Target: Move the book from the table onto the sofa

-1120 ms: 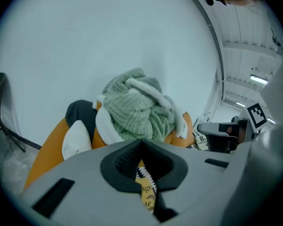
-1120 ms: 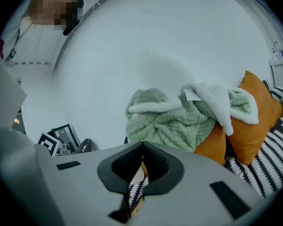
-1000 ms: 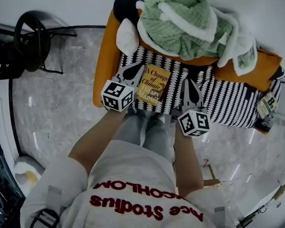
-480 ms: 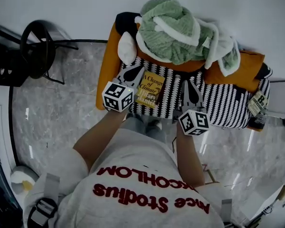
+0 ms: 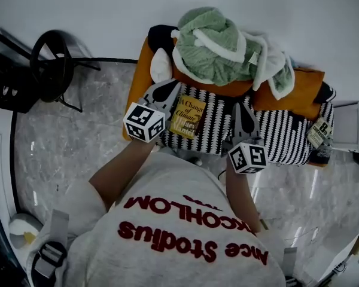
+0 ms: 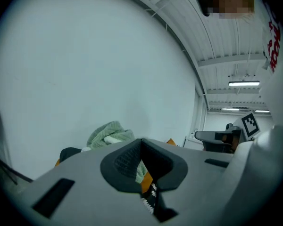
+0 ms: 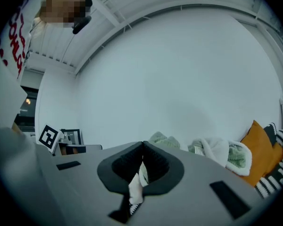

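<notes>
The book [image 5: 188,117] already lay flat and cover-up on the black-and-white striped cover [image 5: 275,136] of the orange sofa [image 5: 137,88], so the move looked finished. The heaped green blanket [image 5: 212,46] sat just behind the book, which probably explains why the book took the open front strip of the seat.

The left gripper [image 5: 166,88] hung just left of the book and the right gripper [image 5: 242,109] to the book's right, neither touching it. Each had its fingers pressed together on nothing, which I took for hands done with the job.

The book's yellow cover read "A Change of Climate"; the smaller lines beneath were too fine to read. The person's sweatshirt [image 5: 185,232] carried red print, upside down in the head view, seemingly "Acne Studios" and "…CKHOLM".
</notes>
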`<state>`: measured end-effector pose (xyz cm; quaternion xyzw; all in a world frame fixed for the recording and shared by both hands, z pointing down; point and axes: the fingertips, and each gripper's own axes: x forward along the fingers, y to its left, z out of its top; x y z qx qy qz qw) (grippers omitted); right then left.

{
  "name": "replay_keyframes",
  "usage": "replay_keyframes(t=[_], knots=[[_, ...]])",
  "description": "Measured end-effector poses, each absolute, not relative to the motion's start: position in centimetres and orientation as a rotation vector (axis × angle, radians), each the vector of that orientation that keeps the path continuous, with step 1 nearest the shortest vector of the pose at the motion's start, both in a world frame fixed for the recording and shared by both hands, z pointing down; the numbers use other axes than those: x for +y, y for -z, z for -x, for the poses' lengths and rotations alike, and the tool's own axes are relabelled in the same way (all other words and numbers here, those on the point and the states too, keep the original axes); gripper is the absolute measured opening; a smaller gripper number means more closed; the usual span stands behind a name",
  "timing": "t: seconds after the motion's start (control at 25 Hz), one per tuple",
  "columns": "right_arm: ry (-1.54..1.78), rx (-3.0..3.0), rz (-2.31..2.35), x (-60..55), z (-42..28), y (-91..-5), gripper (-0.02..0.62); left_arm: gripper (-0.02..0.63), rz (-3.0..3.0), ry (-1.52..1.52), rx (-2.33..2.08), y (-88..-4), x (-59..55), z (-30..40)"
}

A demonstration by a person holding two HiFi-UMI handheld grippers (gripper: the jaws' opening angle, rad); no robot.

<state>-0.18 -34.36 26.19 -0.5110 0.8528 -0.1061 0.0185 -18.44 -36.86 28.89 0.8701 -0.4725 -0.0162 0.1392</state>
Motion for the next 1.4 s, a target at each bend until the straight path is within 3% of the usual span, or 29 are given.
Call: replay_keyframes(t=[1.4], knots=[[0.232,2.551,1.671,-33.7,0.7,-24.6,0.026,0.017,-2.705,0.004,-1.265,-27.2,-37.3,17.4]])
